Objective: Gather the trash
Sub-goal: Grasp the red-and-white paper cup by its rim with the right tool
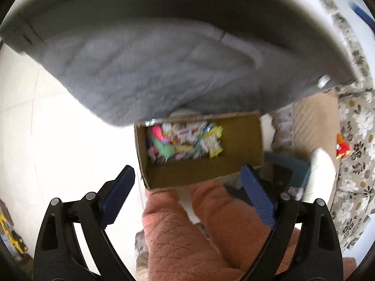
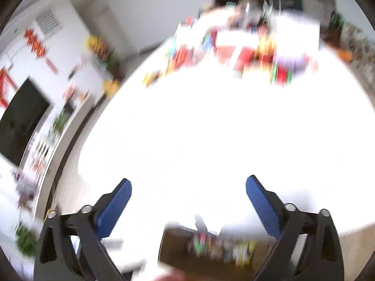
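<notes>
Cardboard box (image 1: 199, 149) sits at the middle of my left wrist view, on the pale floor under the edge of a grey table (image 1: 164, 65), with a heap of bright wrappers (image 1: 185, 140) already lying in its far end. My left gripper (image 1: 187, 180) hangs just above the box's near rim, jaws spread wide and nothing between the blue pads; my pink-trousered knees (image 1: 199, 229) fill the bottom of that frame. My right gripper (image 2: 188, 187) is just as wide and just as empty, aimed across the bright white tabletop (image 2: 211, 128), with the box blurred at the bottom edge of its view. I judge a drop into the box is done and the hunt for the next piece is on. Along the top of the right view lies a smeared jumble of colourful clutter (image 2: 246, 53); which of it is trash I cannot tell. Next I need to reach across to it, settle the blur, choose one piece and close on it.
</notes>
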`<move>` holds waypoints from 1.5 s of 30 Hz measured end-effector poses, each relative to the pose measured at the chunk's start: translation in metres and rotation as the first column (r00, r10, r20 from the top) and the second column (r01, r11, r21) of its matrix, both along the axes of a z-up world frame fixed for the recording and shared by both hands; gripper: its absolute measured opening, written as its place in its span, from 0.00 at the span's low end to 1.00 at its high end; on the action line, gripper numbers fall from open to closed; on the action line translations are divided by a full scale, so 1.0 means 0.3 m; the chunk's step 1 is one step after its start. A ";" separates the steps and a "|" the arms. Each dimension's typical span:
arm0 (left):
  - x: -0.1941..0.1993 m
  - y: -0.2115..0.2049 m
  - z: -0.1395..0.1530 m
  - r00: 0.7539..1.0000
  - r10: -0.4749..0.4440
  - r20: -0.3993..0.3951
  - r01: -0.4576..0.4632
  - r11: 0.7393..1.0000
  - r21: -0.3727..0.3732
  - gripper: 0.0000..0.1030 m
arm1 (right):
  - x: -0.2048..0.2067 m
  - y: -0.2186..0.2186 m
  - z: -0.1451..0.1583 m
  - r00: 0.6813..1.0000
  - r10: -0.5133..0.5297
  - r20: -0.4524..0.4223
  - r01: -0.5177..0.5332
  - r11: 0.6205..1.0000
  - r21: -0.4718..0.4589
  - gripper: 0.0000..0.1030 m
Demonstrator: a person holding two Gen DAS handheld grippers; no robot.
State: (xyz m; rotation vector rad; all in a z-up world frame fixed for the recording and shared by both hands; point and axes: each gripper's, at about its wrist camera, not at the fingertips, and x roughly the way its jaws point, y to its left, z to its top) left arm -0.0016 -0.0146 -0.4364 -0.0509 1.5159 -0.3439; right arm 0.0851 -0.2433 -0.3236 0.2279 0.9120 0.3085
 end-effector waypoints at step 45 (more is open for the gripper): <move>0.794 0.141 0.420 0.891 0.115 0.438 -0.114 0.993 -0.029 0.87 | -0.160 -0.007 0.109 0.990 -0.138 0.020 0.139 0.989 -0.047 0.62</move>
